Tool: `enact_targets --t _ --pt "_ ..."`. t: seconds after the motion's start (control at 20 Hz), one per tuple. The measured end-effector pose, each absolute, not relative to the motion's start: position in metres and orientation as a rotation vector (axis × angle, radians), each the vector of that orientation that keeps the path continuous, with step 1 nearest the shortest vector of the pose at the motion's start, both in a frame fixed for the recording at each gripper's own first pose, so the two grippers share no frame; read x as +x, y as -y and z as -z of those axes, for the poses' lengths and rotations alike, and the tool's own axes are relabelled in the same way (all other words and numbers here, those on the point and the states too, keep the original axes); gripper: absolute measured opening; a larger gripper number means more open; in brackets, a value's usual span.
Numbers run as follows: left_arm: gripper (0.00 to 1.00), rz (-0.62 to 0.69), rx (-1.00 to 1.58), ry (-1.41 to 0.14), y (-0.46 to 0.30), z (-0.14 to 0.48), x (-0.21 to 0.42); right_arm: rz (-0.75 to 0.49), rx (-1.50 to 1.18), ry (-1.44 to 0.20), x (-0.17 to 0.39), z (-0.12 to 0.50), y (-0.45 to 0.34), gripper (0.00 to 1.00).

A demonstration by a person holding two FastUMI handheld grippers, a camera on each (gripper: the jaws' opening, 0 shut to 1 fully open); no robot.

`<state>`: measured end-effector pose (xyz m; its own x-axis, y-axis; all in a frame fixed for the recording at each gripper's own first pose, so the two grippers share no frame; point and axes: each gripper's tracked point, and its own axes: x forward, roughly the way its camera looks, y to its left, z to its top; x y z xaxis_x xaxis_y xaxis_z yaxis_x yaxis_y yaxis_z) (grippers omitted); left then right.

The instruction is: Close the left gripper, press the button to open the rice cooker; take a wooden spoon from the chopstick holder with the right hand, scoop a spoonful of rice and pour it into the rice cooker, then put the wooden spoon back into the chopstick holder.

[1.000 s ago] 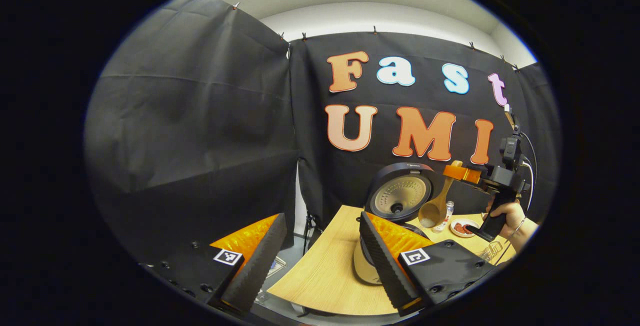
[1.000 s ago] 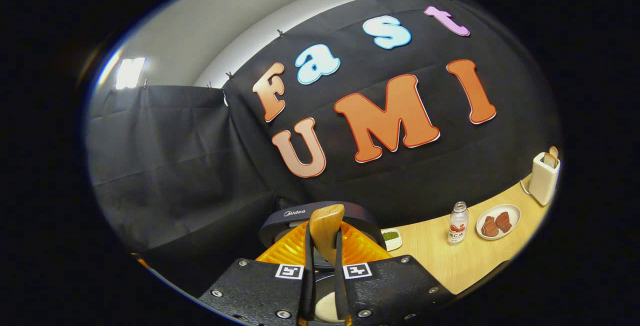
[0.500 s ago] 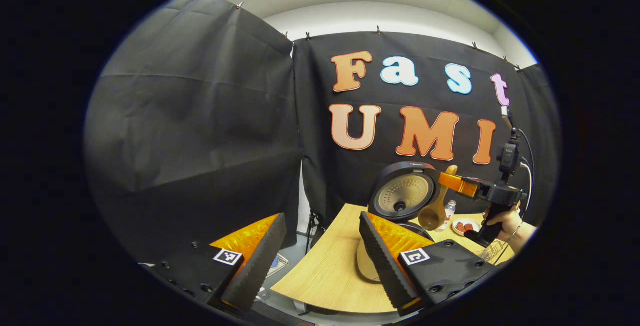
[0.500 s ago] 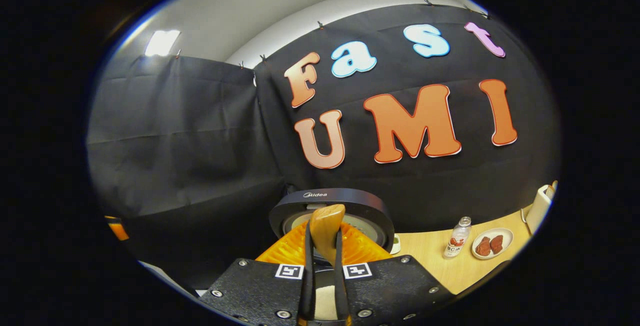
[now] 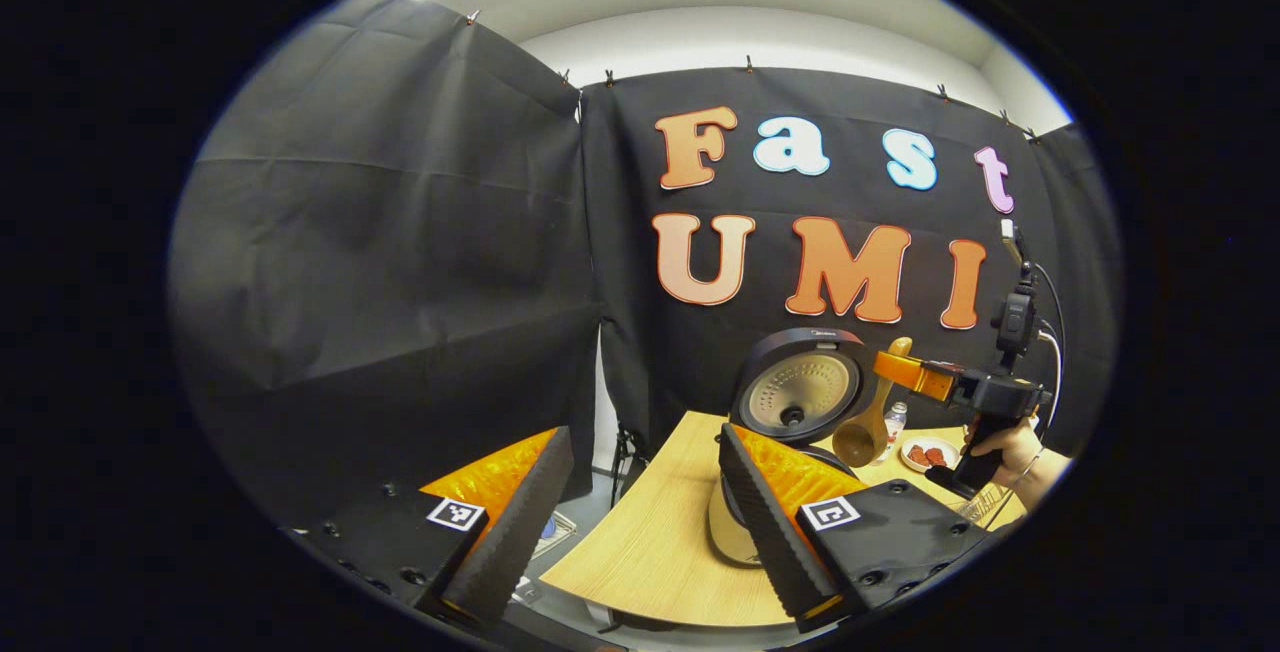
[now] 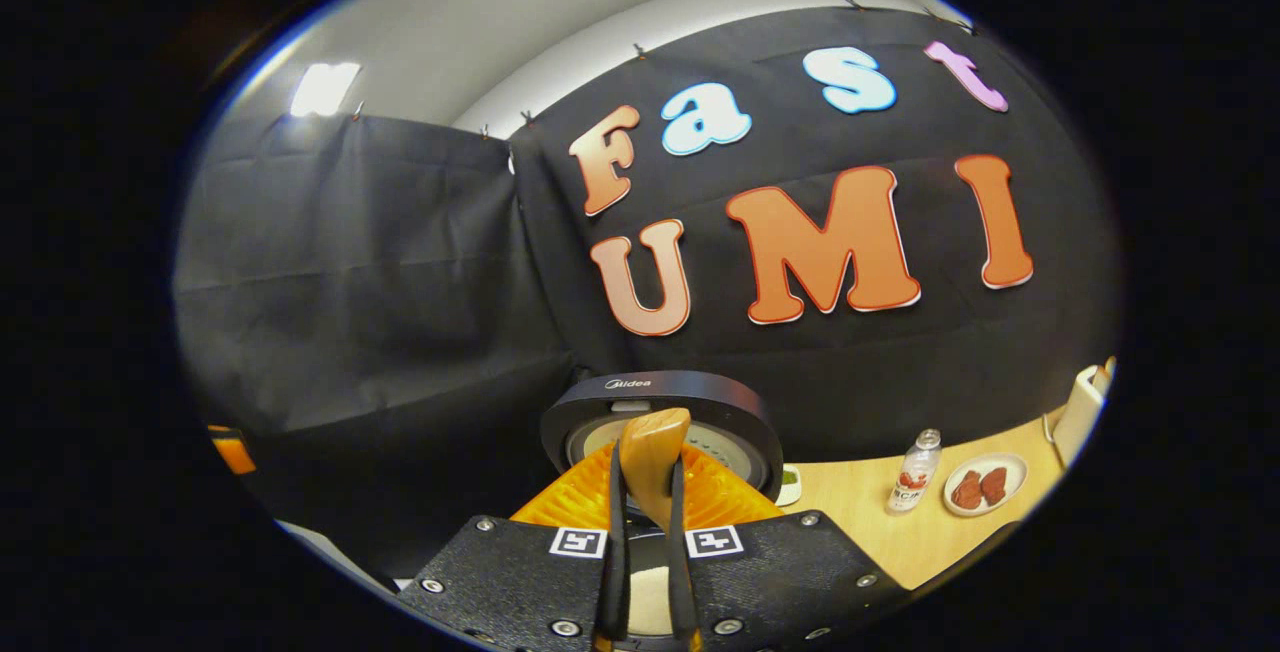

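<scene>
The right gripper, pinching a wooden spoon above the open black-lidded rice cooker, risks spilling rice onto the tabletop if tilted early; the left gripper stands spread, empty.

Both cams low, facing booth wall; share rice cooker lid, table.

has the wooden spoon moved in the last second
Yes. In the left gripper view the wooden spoon, held by the right hand-held gripper, has dropped slightly and shifted left across the open rice cooker lid.
</scene>
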<state>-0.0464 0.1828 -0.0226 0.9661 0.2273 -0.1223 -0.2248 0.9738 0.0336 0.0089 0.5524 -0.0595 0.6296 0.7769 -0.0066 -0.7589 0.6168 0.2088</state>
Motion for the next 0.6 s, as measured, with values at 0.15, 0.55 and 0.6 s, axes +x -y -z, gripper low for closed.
enact_targets --t 0.15,0.55,0.6 --pt "0.98 -0.218 0.009 -0.117 -0.175 0.022 -0.042 -0.831 0.259 -0.116 0.026 0.049 -0.512 0.14" --pt "0.99 -0.140 0.011 -0.105 -0.134 0.022 -0.012 -0.581 0.348 -0.111 0.086 0.046 -0.358 0.14" --pt "0.99 -0.130 0.014 -0.104 -0.128 0.022 -0.008 -0.547 0.354 -0.114 0.091 0.050 -0.340 0.14"
